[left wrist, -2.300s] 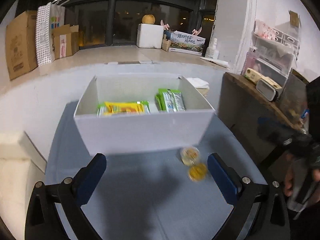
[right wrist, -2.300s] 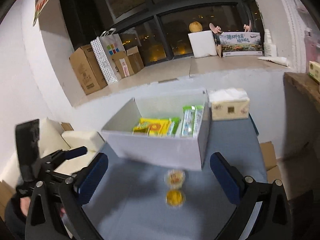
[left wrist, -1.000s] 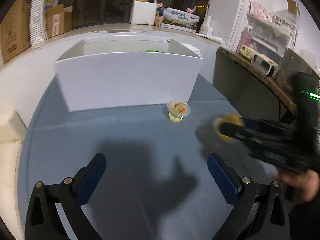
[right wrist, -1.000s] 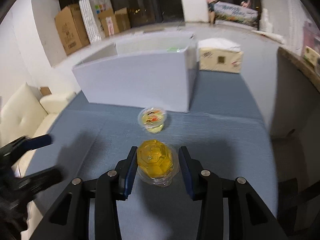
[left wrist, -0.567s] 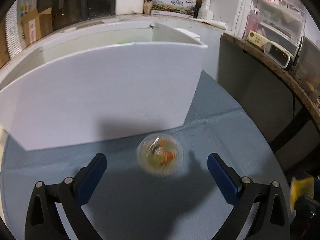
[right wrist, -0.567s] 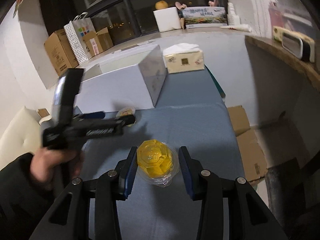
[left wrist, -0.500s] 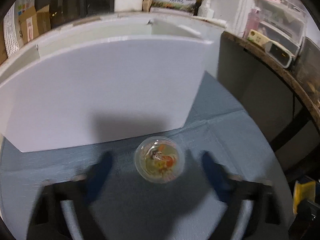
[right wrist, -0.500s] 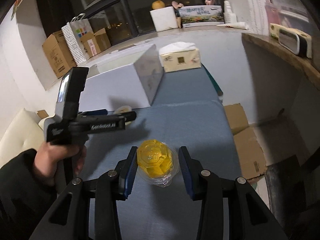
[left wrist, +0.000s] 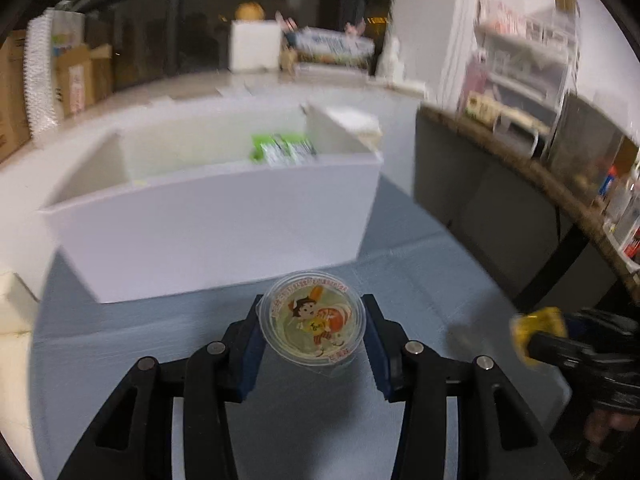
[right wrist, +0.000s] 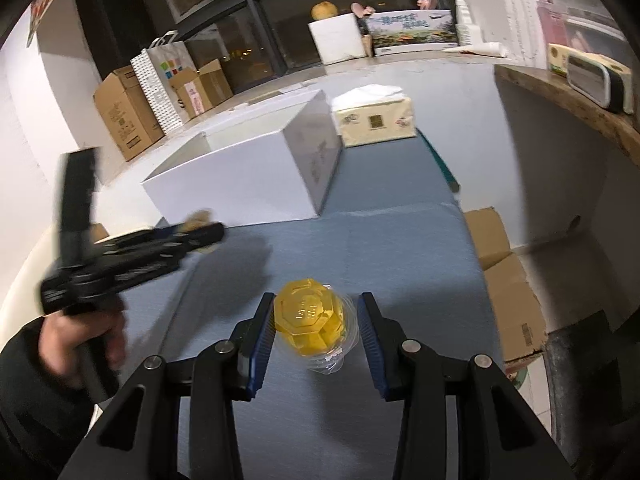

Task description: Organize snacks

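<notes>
My left gripper [left wrist: 313,312] is shut on a clear jelly cup with a cartoon lid [left wrist: 313,322], held above the blue-grey tablecloth [left wrist: 160,336] in front of the white box [left wrist: 216,216]. Green snack packets [left wrist: 282,150] show inside the box. My right gripper [right wrist: 316,320] is shut on a yellow jelly cup [right wrist: 310,316], held above the cloth to the right of the box [right wrist: 248,176]. The right gripper also shows at the right edge of the left wrist view [left wrist: 536,336]; the left gripper shows at the left of the right wrist view [right wrist: 196,226].
A tissue pack [right wrist: 374,120] lies behind the box. A wooden shelf [left wrist: 520,172] runs along the right. Cardboard boxes [right wrist: 124,118] and a paper bag [right wrist: 164,84] stand on the ledge. Flattened cardboard [right wrist: 508,284] lies on the floor to the right.
My left gripper closed on the cartoon-lid jelly cup and lifted it off the cloth, so the box's inside shows again. My right gripper keeps holding the yellow cup, off to the right.
</notes>
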{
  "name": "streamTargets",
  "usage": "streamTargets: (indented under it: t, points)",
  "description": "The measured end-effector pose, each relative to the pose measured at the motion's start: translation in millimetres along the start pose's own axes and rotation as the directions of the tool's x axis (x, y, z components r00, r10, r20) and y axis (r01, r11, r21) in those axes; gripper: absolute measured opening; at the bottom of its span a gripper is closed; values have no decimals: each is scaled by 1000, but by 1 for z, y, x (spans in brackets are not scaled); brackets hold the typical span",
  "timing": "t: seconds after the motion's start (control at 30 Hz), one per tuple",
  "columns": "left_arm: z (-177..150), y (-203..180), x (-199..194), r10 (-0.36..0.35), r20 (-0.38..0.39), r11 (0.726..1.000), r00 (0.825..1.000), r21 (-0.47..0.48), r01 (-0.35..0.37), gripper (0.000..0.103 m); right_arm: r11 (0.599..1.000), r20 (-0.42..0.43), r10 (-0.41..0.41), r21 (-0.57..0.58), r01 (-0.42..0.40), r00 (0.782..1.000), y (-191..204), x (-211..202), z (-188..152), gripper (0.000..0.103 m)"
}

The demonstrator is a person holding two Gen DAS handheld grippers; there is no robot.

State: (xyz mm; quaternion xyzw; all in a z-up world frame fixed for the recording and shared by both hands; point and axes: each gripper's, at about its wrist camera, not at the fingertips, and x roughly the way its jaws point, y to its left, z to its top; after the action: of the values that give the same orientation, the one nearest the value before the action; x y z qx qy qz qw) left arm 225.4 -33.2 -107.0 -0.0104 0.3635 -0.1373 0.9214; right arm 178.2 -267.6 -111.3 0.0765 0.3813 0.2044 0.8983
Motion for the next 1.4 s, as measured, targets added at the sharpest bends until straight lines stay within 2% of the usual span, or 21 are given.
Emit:
streamTargets:
  t: [0.17, 0.3, 0.5, 0.67, 0.7, 0.73, 0.77, 0.8, 0.87, 1.1, 1.2, 1.3, 1.4]
  points:
    - [23, 31, -52, 17, 95, 1000, 995, -13, -16, 50, 997, 19, 64, -35, -63, 998, 28, 11, 36, 45]
    - [57, 59, -62, 40, 144, 998, 989, -46, -34, 50, 993, 81, 109, -59, -104, 991, 50, 21, 87, 45]
    - [108, 91, -39, 46, 151, 997, 987, -64, -37, 50, 992, 111, 114, -58, -108, 987, 70, 59, 168, 45]
    - [138, 101, -1, 87, 130, 995, 988, -52, -81, 52, 996, 99, 72, -68, -65, 993, 67, 89, 208, 46]
    - [141, 103, 6, 97, 126, 994, 987, -56, -90, 64, 996, 90, 70, -65, -64, 994, 64, 95, 212, 47]
    - [143, 107, 15, 112, 105, 992, 988, -64, -106, 95, 997, 75, 63, -58, -59, 995, 61, 101, 217, 67]
    - [143, 110, 20, 123, 90, 991, 988, -73, -116, 103, 998, 70, 48, -40, -45, 996, 58, 105, 220, 98]
    - [142, 113, 22, 114, 92, 991, 989, -79, -106, 103, 998, 85, 53, -21, -52, 995, 53, 104, 220, 103]
    - [138, 114, 24, 91, 86, 993, 992, -80, -84, 103, 998, 119, 68, -2, -68, 991, 47, 99, 218, 103]
    - [121, 101, 22, 164, 61, 986, 985, -37, -162, 103, 999, 84, 32, -27, -29, 996, 48, 98, 206, 103]
    - [116, 87, 1, 190, 131, 982, 973, -17, -189, 103, 997, 119, -9, -79, 18, 993, 59, 81, 198, 103]
    - [113, 74, -17, 244, 145, 970, 959, -29, -243, 103, 989, 152, -54, -130, 75, 987, 74, 61, 190, 103]
    - [104, 62, -44, 311, 196, 950, 930, -69, -304, 103, 985, 151, -44, -161, 69, 988, 86, 41, 180, 103]
